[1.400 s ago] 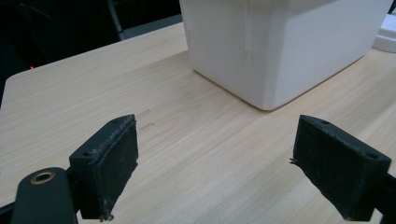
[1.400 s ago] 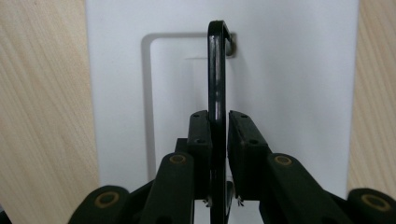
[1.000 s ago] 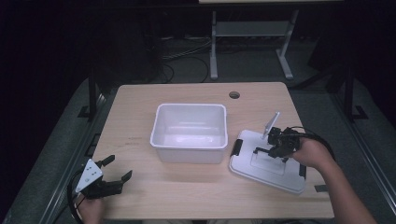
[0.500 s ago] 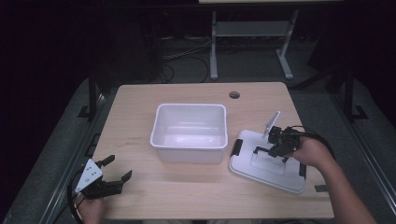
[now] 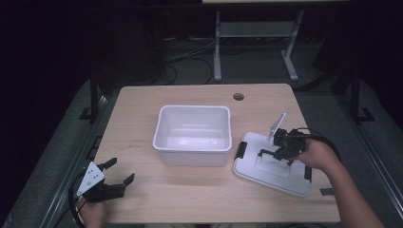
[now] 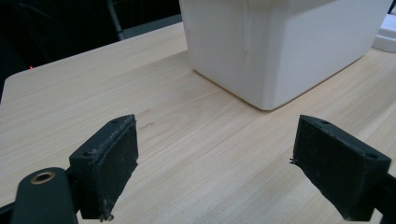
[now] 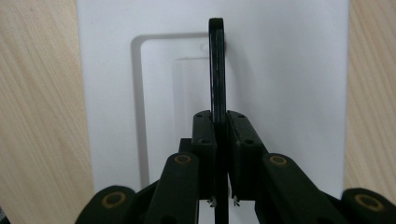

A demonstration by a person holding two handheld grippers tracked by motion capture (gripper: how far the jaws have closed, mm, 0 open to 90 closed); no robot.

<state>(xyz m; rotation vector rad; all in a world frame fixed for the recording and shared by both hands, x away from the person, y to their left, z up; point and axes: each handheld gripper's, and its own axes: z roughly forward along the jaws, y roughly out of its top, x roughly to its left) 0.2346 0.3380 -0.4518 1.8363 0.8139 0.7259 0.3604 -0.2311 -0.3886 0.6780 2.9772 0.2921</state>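
The right hand-held gripper (image 5: 275, 152) is clamping the black handle (image 7: 217, 65) of the white lid (image 5: 273, 164), with its jaws closed flat against both faces of the handle. The handle is standing upright from the recessed centre of the lid. The lid is lying on the worktop (image 5: 142, 118) at the right, just beside the white bin (image 5: 192, 135), with a black latch (image 5: 241, 149) facing the bin. The bin is sitting open-topped at the centre of the worktop, between the two hand-held grippers.

The left hand-held gripper (image 5: 116, 178) is resting at the near left corner, jaws spread wide with bare wood between them, pointing toward the bin. A round cable hole (image 5: 238, 96) is showing near the far edge.
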